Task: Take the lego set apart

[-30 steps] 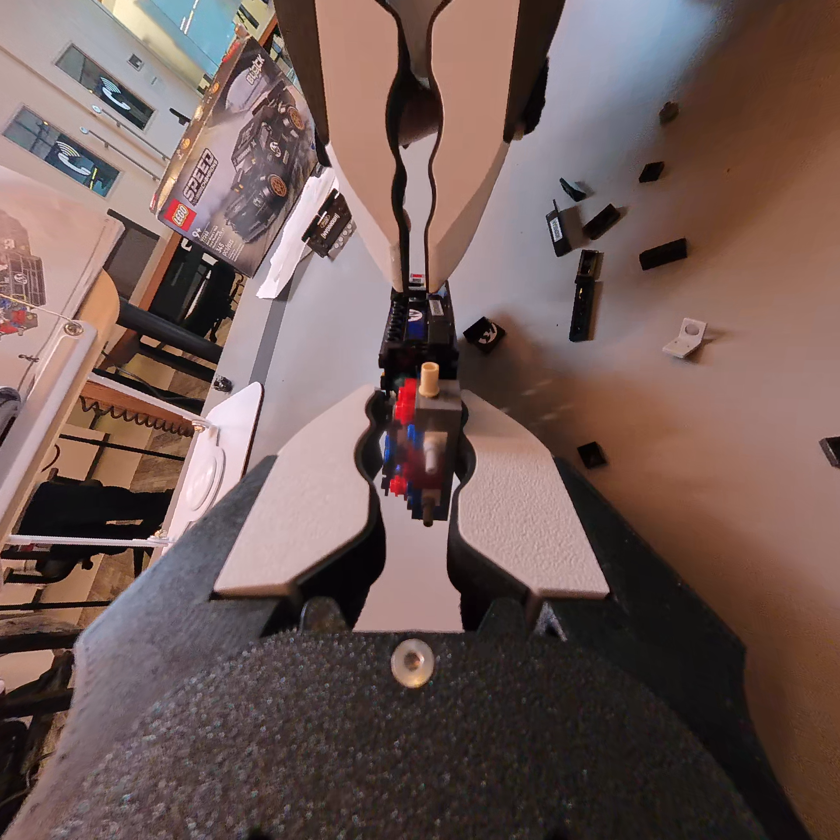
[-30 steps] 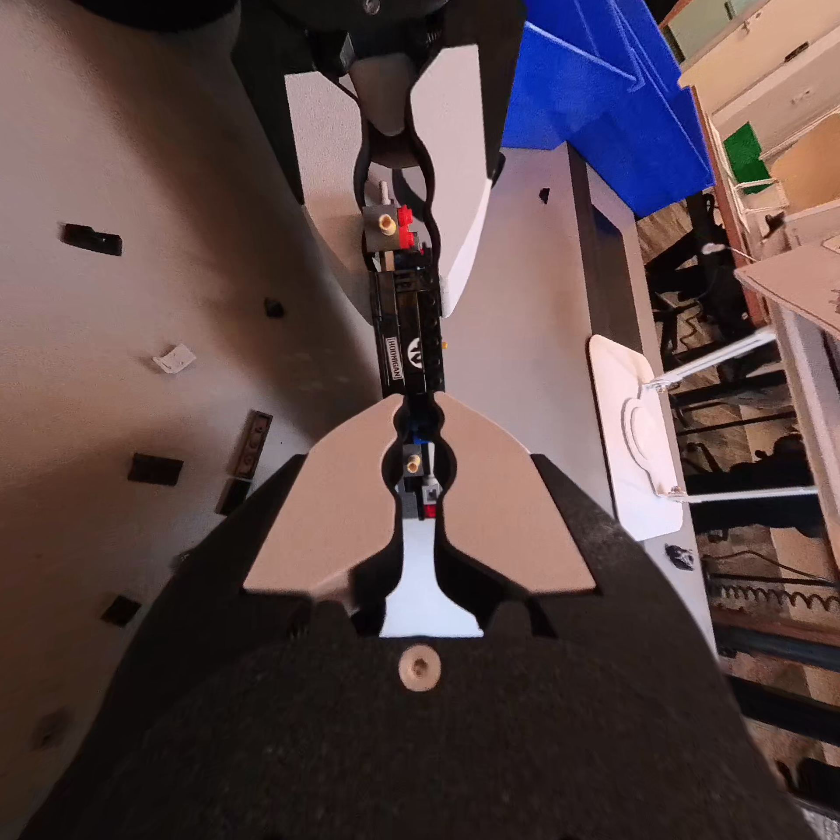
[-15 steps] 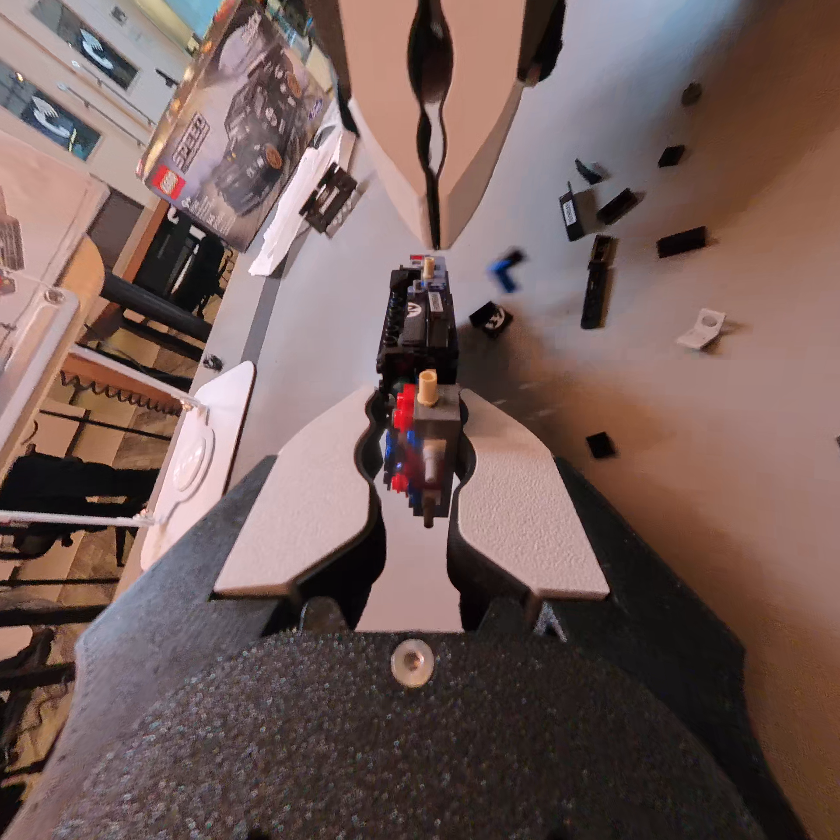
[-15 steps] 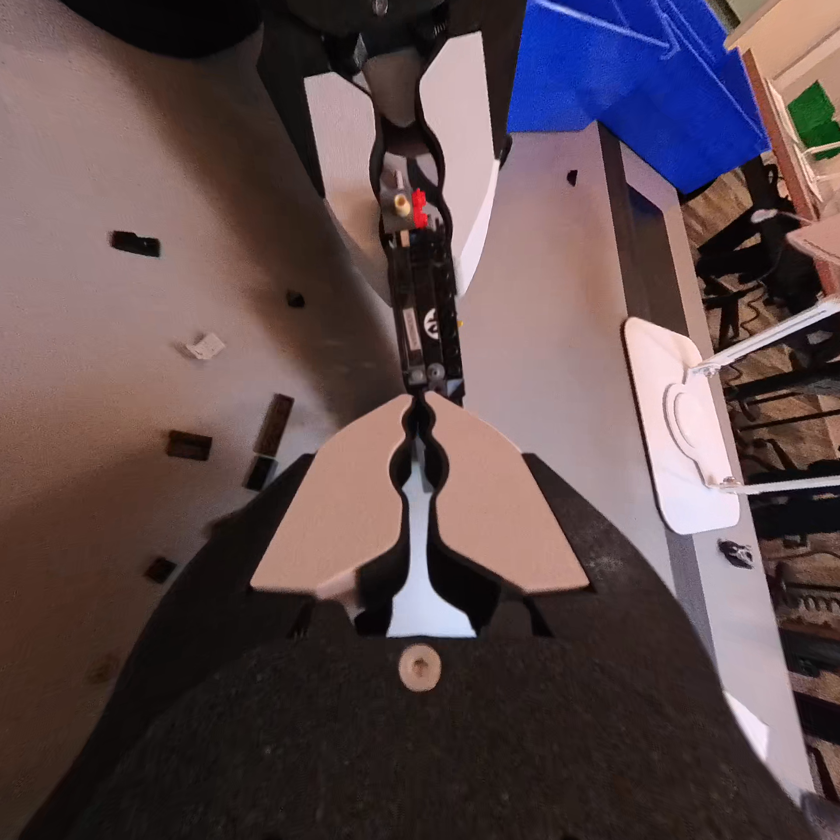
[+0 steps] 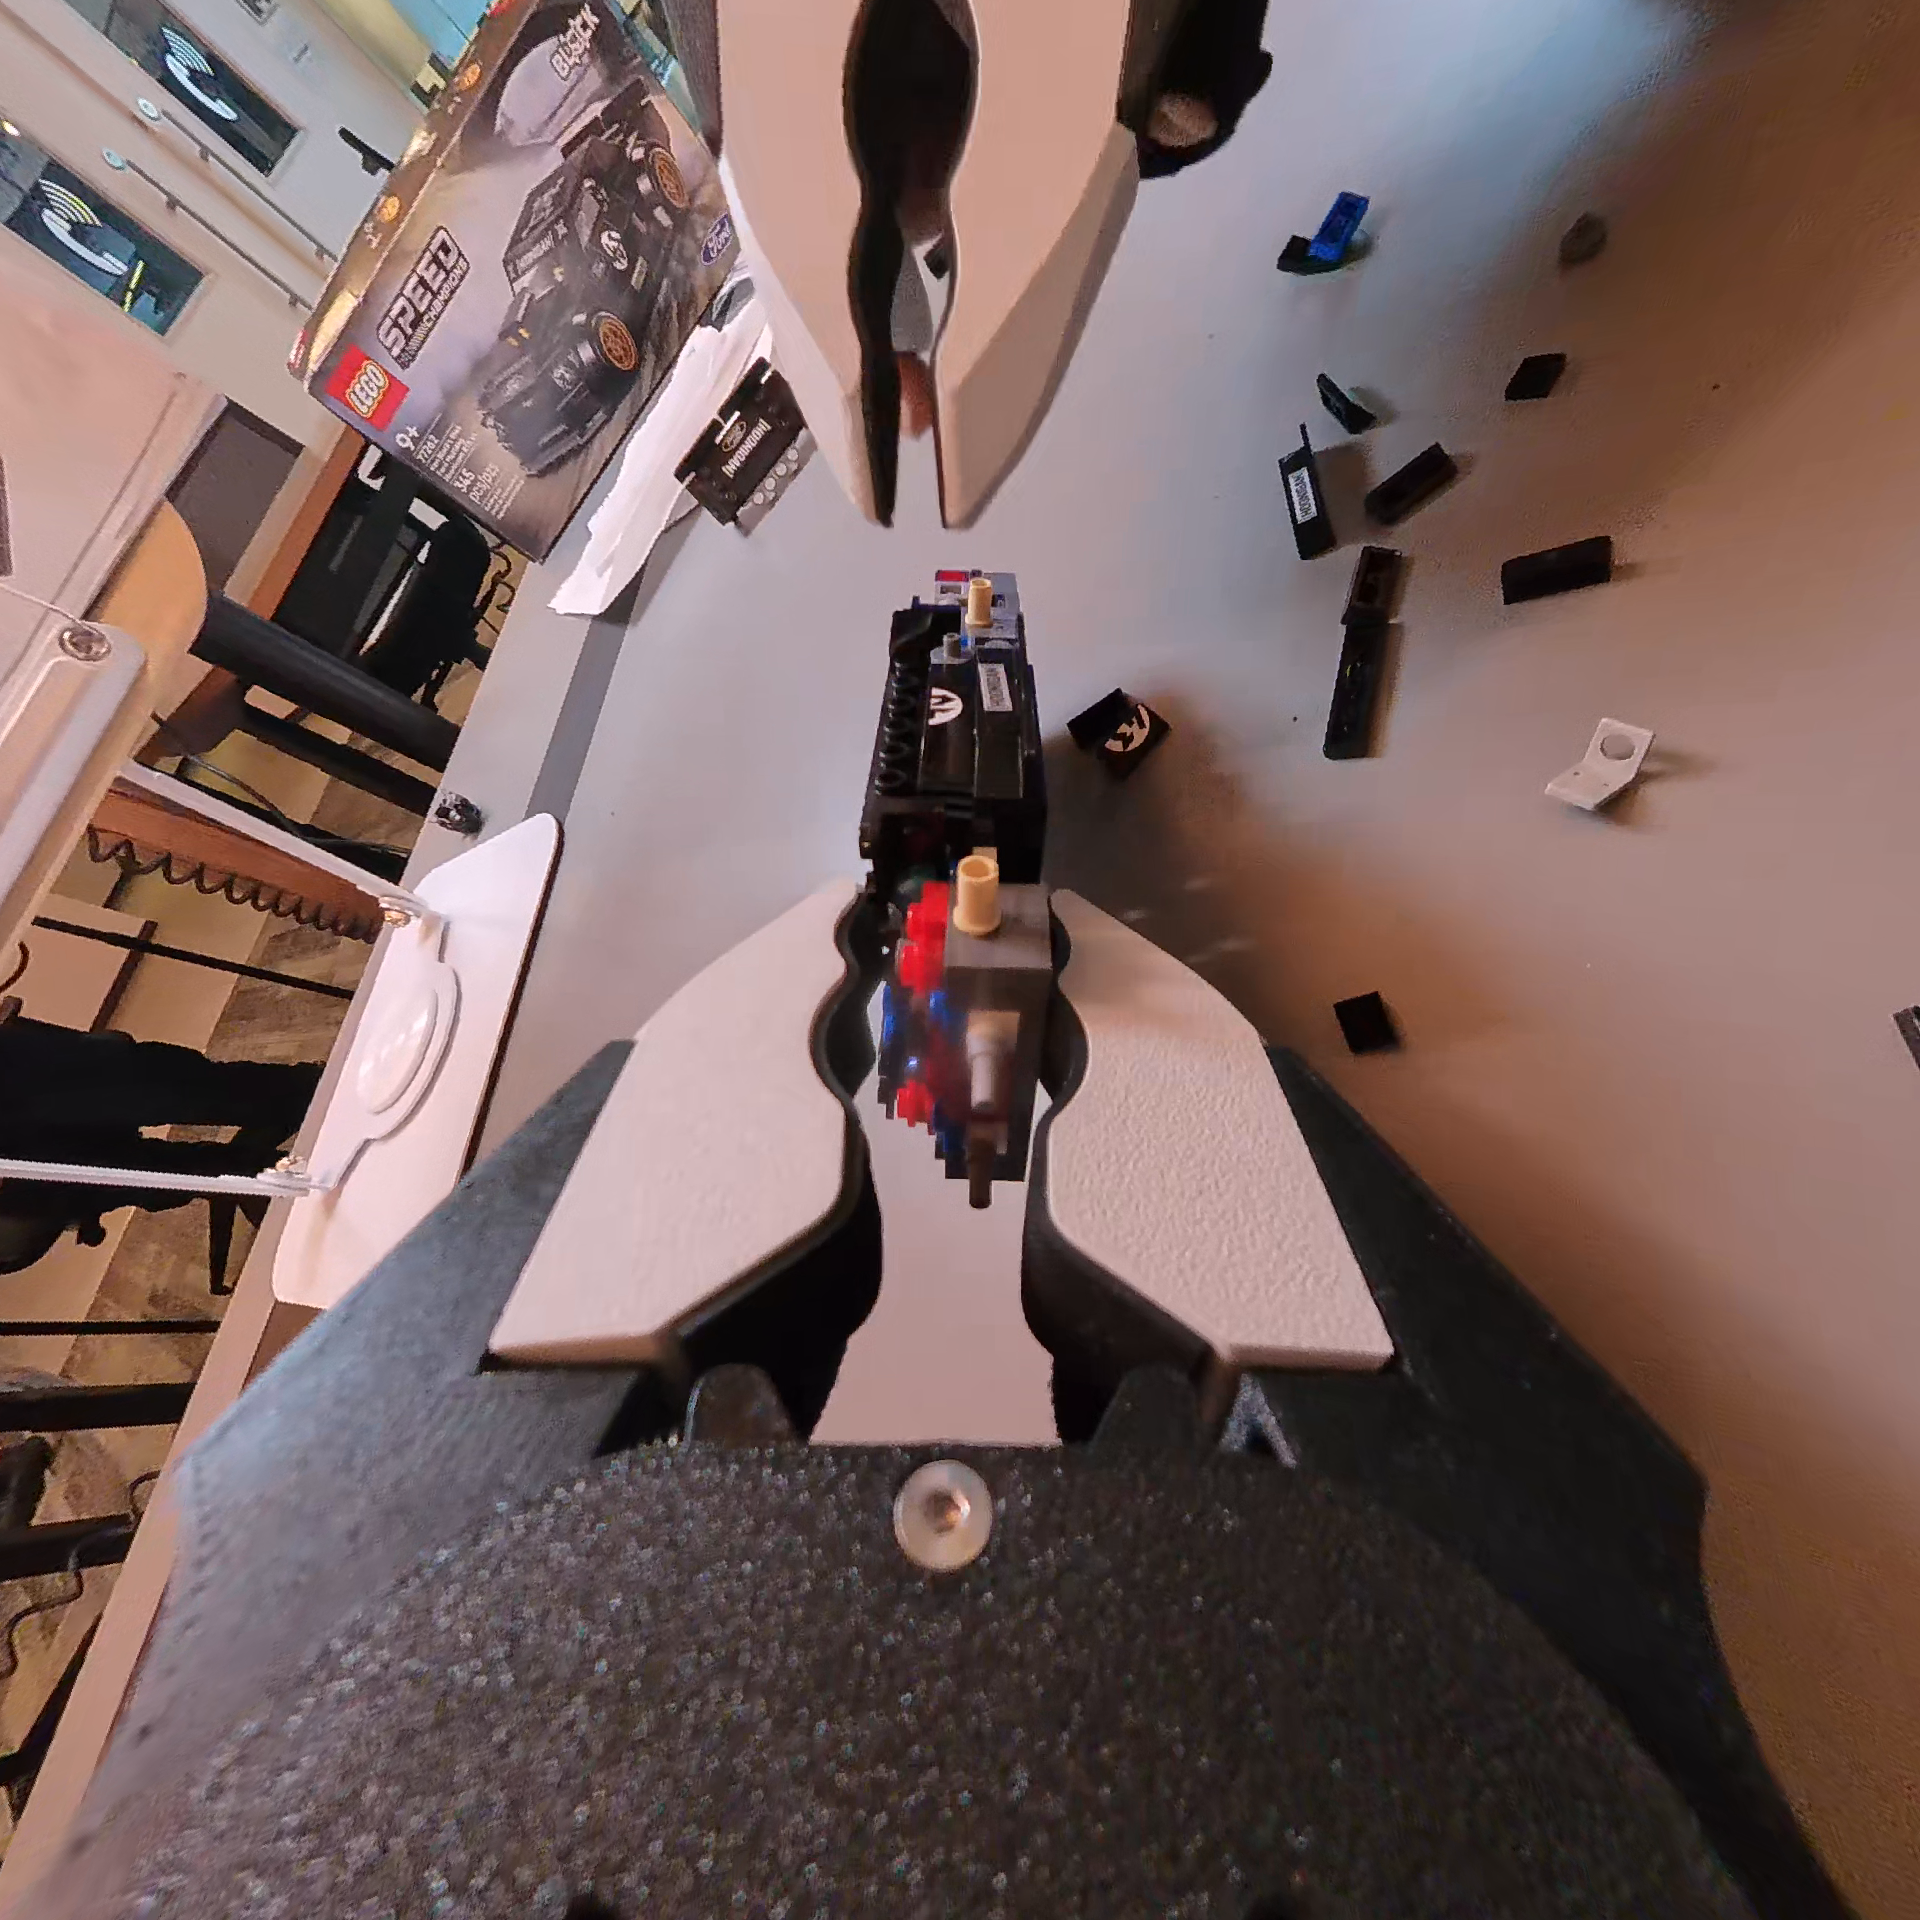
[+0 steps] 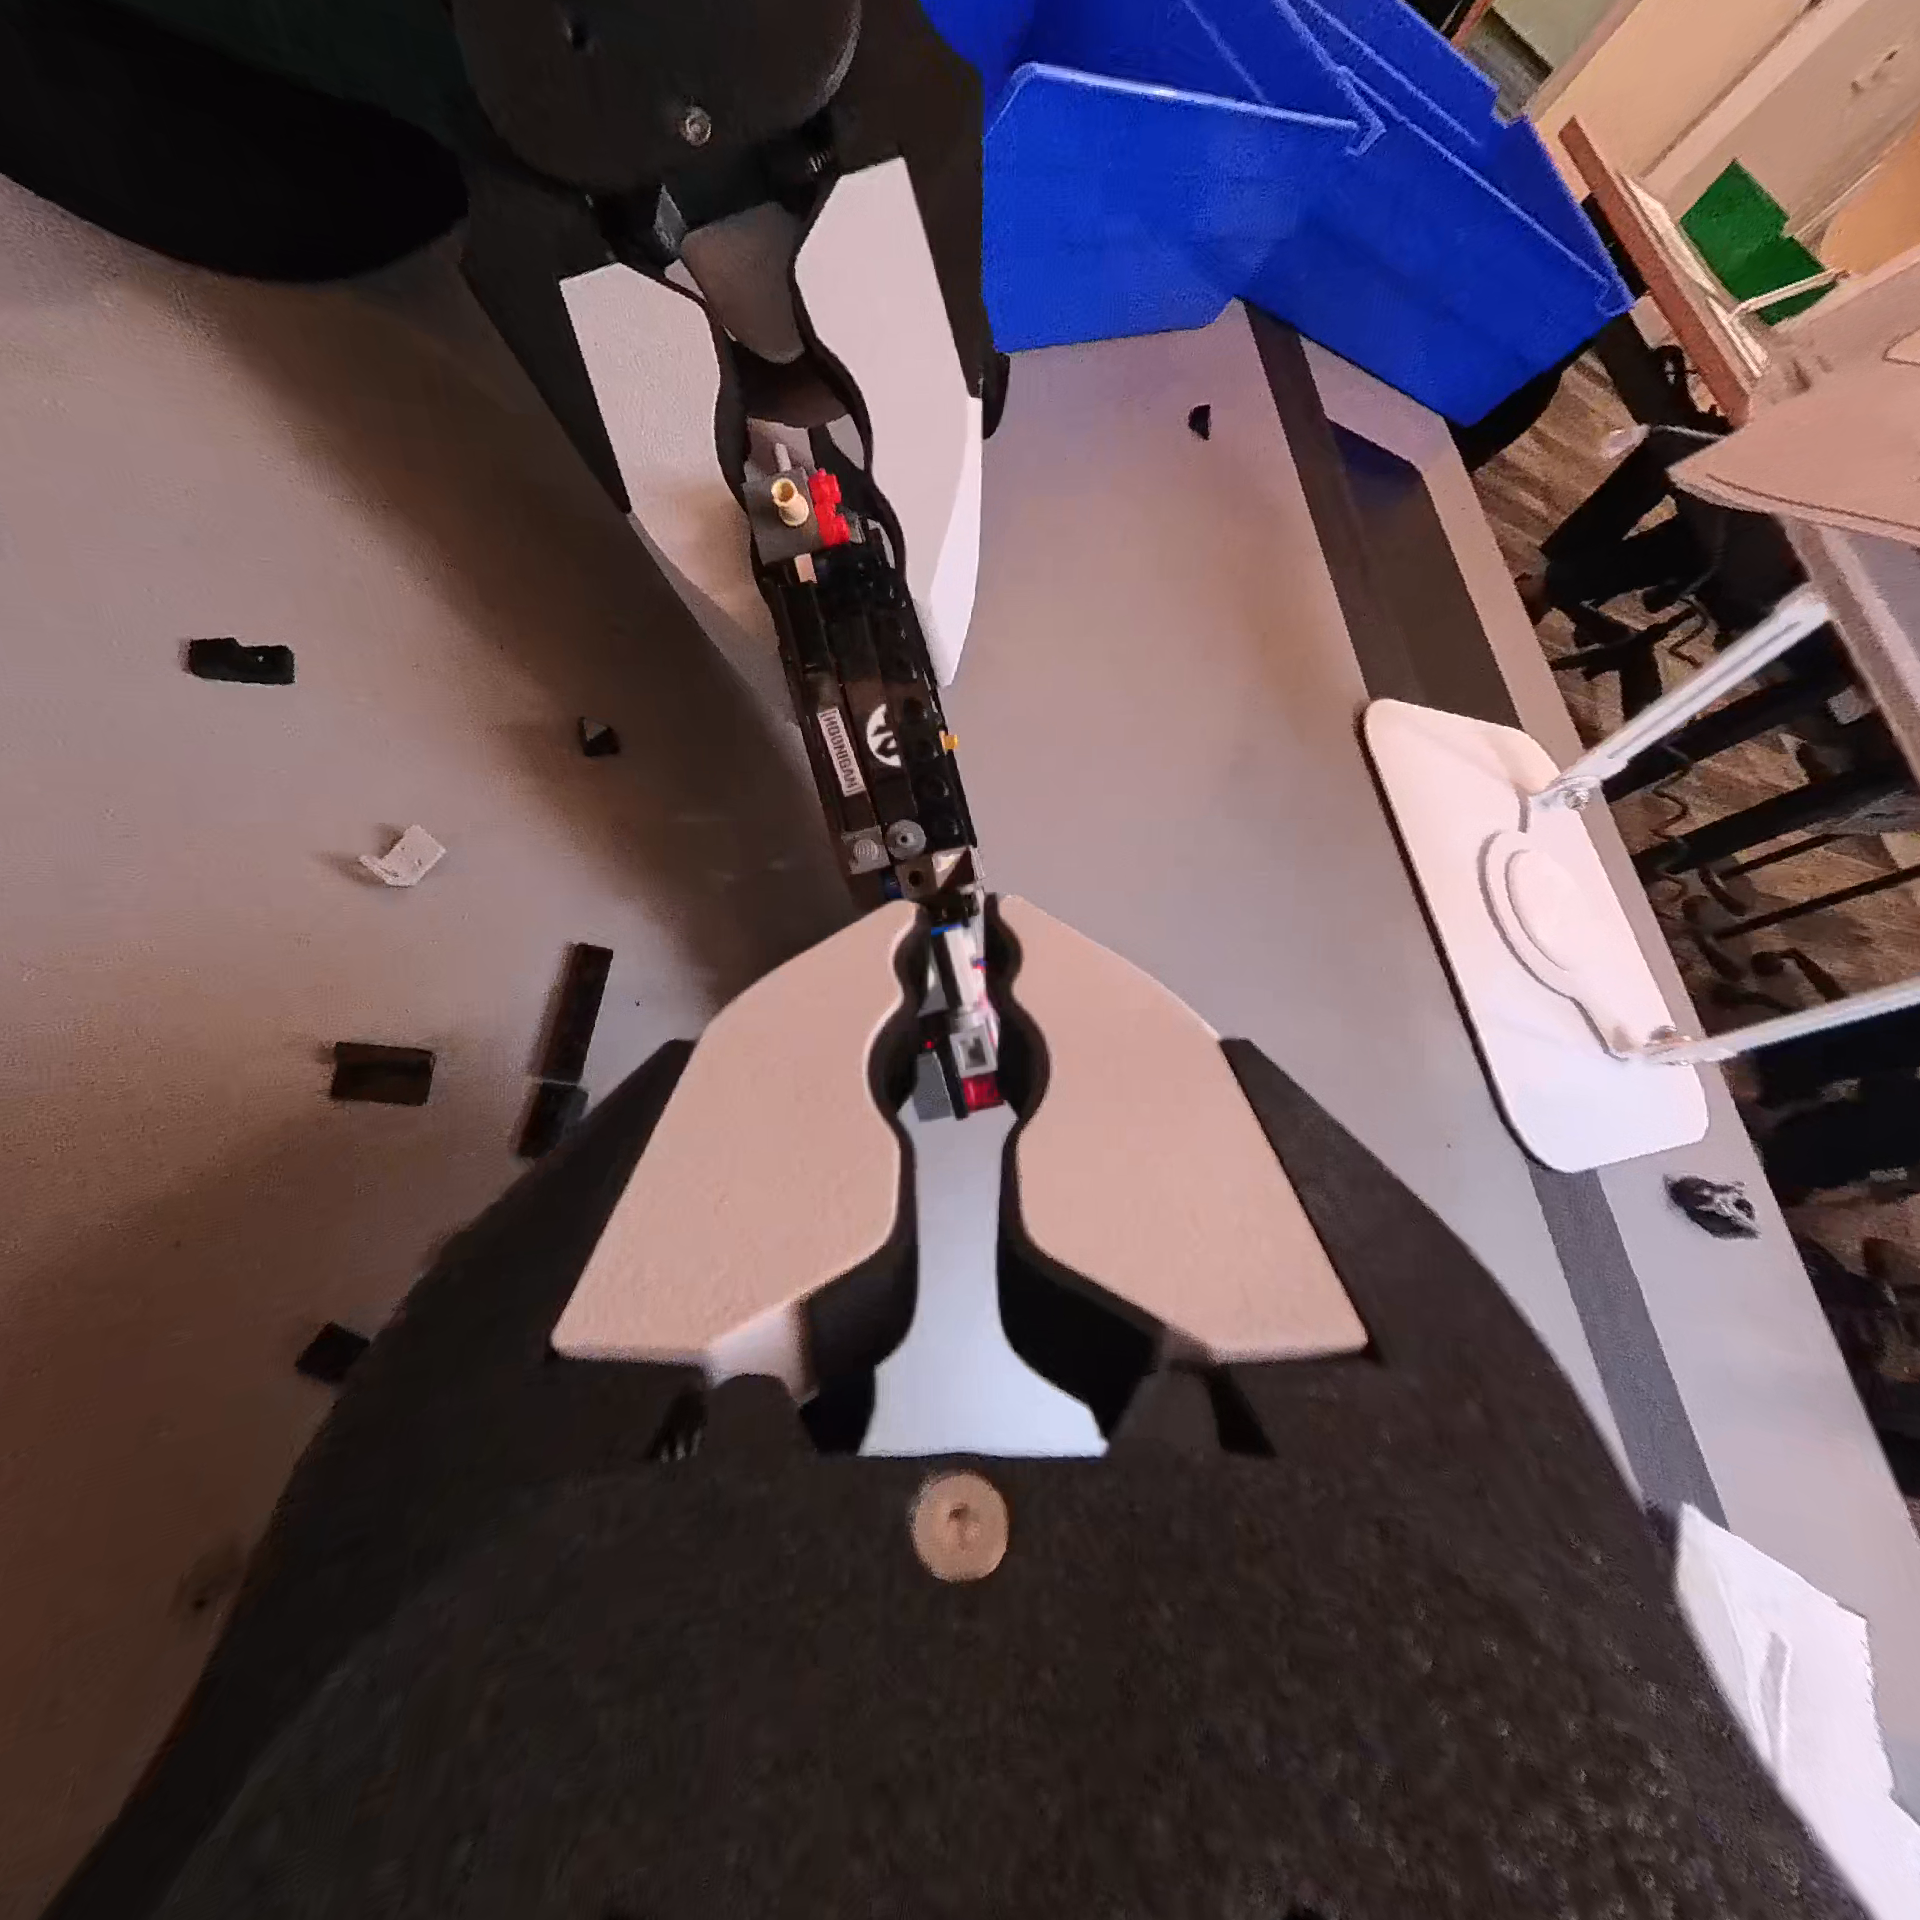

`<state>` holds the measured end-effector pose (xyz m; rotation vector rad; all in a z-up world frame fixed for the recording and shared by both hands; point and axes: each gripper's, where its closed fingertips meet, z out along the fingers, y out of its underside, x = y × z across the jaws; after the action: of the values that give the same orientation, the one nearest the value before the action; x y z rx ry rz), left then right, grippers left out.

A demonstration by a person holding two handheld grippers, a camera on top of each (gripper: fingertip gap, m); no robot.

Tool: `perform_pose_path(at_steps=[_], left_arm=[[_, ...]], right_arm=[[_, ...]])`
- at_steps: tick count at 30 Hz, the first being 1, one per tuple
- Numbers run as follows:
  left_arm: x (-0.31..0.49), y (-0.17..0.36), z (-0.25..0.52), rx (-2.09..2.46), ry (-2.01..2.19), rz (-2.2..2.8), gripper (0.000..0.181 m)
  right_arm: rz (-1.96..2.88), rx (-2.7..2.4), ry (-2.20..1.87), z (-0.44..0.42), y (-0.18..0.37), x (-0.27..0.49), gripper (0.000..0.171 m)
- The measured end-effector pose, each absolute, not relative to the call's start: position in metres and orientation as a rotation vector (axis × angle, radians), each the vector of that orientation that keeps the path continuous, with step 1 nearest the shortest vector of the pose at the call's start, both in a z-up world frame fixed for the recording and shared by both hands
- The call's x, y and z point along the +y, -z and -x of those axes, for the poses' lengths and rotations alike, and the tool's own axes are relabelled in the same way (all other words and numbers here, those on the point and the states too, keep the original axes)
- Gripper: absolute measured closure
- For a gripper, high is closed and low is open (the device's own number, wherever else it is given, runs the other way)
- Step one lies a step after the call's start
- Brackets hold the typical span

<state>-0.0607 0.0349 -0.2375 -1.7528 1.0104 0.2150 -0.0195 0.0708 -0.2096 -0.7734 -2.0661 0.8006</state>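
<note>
The printed box (image 5: 520,260) is standing at the bench's (image 5: 1714,1143) left edge. Mid-bench, the left tool (image 5: 961,904) is clamping the near end of the lego set (image 5: 961,727) and holding it out lengthwise. It is still a long black core with red, blue and tan parts. The right tool (image 5: 914,509) is hovering at its far end with jaws nearly together, and I cannot tell whether they are pinching anything. To the right, loose black pieces (image 5: 1553,569), a white bracket (image 5: 1600,764) and a blue piece (image 5: 1335,223) are lying scattered. By my judgement the job is partly done — most of the core is still waiting.
</note>
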Motion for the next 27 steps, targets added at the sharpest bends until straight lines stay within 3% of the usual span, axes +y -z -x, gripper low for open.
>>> perform_pose_path(at_steps=[14,22,27], left_arm=[[0.032,0.238,0.052,1.152,-0.380,1.670,0.153],[0.032,0.238,0.050,1.162,-0.387,1.667,0.152],[0.032,0.239,0.052,1.137,-0.364,1.697,0.152]], right_arm=[[0.763,-2.158,-0.663,0.023,0.226,0.062,0.163],[0.840,-2.165,-0.828,0.020,0.226,0.061,0.163],[0.658,-2.140,-0.596,0.021,0.226,0.060,0.163]])
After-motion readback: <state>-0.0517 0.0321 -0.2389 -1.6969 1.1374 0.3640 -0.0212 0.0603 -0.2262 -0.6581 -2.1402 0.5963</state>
